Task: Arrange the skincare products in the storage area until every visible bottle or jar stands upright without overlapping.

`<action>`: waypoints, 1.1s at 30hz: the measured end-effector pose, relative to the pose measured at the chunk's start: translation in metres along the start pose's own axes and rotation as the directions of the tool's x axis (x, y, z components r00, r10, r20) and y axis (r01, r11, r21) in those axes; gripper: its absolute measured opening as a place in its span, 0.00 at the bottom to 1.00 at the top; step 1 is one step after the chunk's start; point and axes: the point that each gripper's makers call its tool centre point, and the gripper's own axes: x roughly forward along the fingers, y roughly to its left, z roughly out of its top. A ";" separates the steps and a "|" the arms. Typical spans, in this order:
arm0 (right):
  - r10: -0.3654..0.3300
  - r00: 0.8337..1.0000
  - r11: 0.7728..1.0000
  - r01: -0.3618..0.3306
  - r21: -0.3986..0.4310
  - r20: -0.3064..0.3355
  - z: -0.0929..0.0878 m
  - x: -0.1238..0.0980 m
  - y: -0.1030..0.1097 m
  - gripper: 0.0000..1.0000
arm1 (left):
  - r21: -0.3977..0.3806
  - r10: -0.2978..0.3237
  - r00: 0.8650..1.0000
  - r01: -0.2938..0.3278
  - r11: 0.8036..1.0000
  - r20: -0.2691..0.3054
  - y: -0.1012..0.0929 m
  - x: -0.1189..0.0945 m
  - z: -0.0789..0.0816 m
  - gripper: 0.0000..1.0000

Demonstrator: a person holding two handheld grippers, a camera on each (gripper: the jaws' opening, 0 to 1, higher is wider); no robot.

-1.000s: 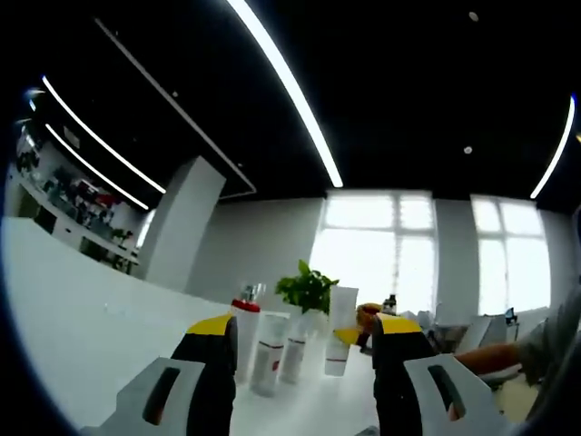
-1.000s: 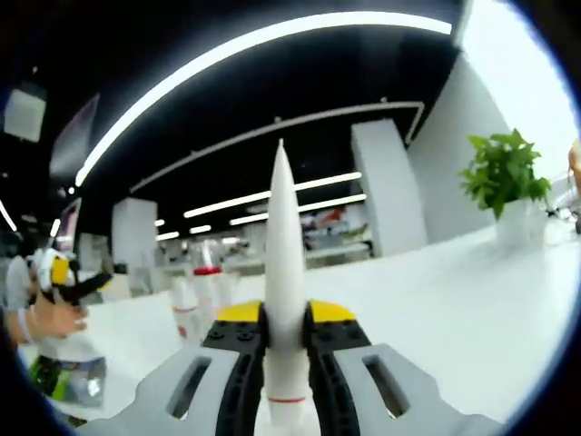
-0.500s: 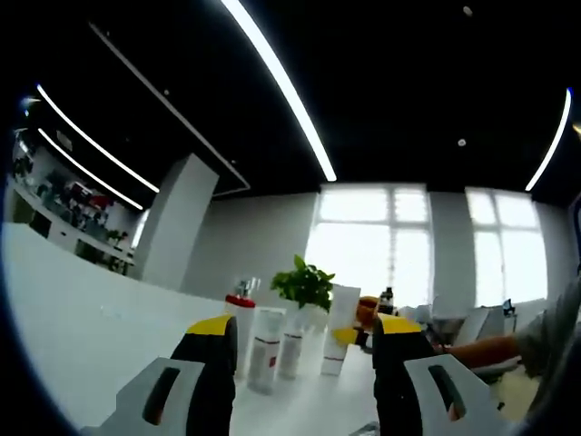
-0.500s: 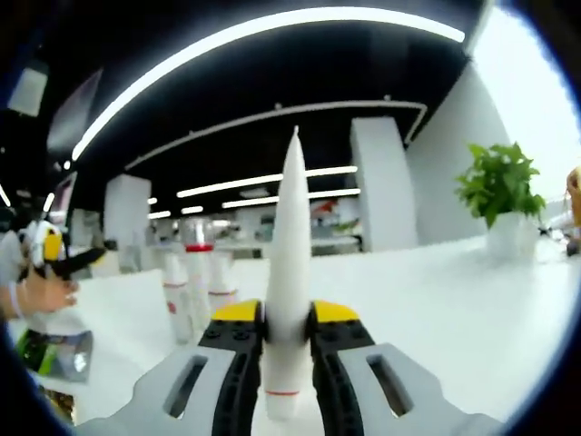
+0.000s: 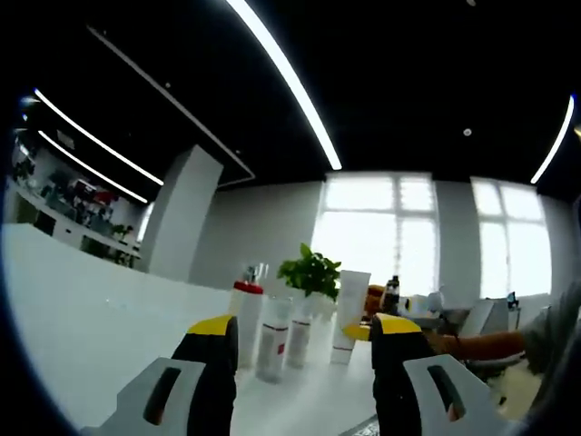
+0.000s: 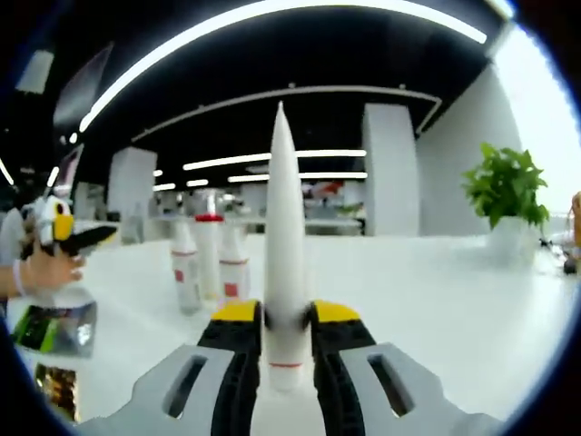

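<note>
My right gripper [image 6: 287, 320] is shut on a white tube [image 6: 282, 227] that stands upright between its jaws, crimped end up. Beyond it to the left several white bottles with red bands [image 6: 207, 263] stand upright on the white table [image 6: 436, 300]. In the left gripper view, my left gripper [image 5: 304, 338] is open with nothing between its jaws. Ahead of it stand a bottle with a red collar [image 5: 245, 313], two slim white bottles [image 5: 275, 336] and the white tube [image 5: 348, 304], which the other gripper [image 5: 363, 331] holds from the right.
A potted green plant [image 6: 505, 195] stands at the table's right side, and it appears behind the bottles [image 5: 311, 272] in the left gripper view. A person's hand with the other gripper [image 6: 56, 245] is at the left edge. A green-printed packet [image 6: 50, 329] lies near it.
Both views have shifted a little with the hands. The bottles look closer and more level in the right gripper view. The tube stays gripped and upright.
</note>
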 end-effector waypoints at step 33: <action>0.010 0.972 0.999 0.001 0.048 -0.236 -0.039 0.062 -0.021 0.15 | 0.006 0.050 0.998 -0.050 0.999 -0.036 0.011 0.000 -0.008 0.56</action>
